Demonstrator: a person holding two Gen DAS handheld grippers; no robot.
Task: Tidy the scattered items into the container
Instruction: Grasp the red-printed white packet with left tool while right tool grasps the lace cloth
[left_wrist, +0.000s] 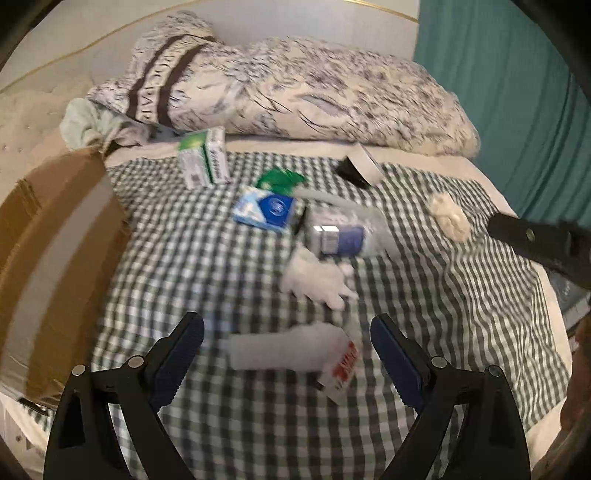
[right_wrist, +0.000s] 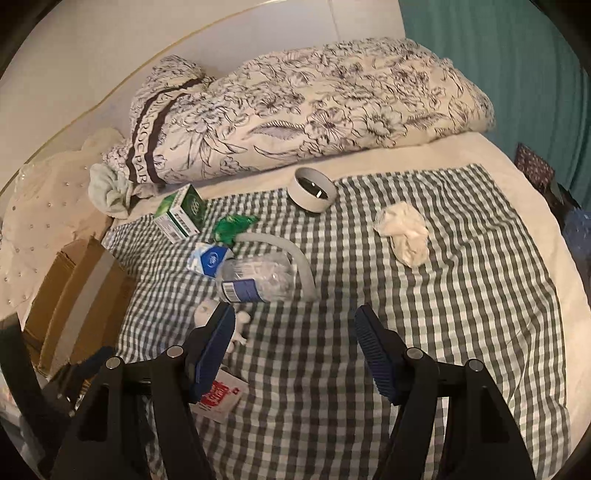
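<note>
Scattered items lie on a green checked cloth (right_wrist: 424, 332) on a bed. My left gripper (left_wrist: 286, 325) is open, hovering over a white bottle (left_wrist: 273, 349) and a red-and-white packet (left_wrist: 341, 365); its pads touch neither. Beyond are a white glove (left_wrist: 317, 280), a crushed plastic bottle (left_wrist: 340, 229), a blue box (left_wrist: 266, 208), a green wrapper (left_wrist: 282, 179) and a green-and-white box (left_wrist: 203, 158). A cardboard box (left_wrist: 55, 258) stands at the left. My right gripper (right_wrist: 295, 314) is open over bare cloth with nothing between its fingers. A crumpled tissue (right_wrist: 404, 234) and a tape roll (right_wrist: 312, 194) lie farther off.
A folded floral duvet (right_wrist: 314, 110) lies across the head of the bed. A teal curtain (right_wrist: 517, 74) hangs at the right. A pale cloth (right_wrist: 107, 192) is bunched near the cardboard box (right_wrist: 74, 295). A grey curved tube (right_wrist: 299, 258) rests by the plastic bottle (right_wrist: 258, 280).
</note>
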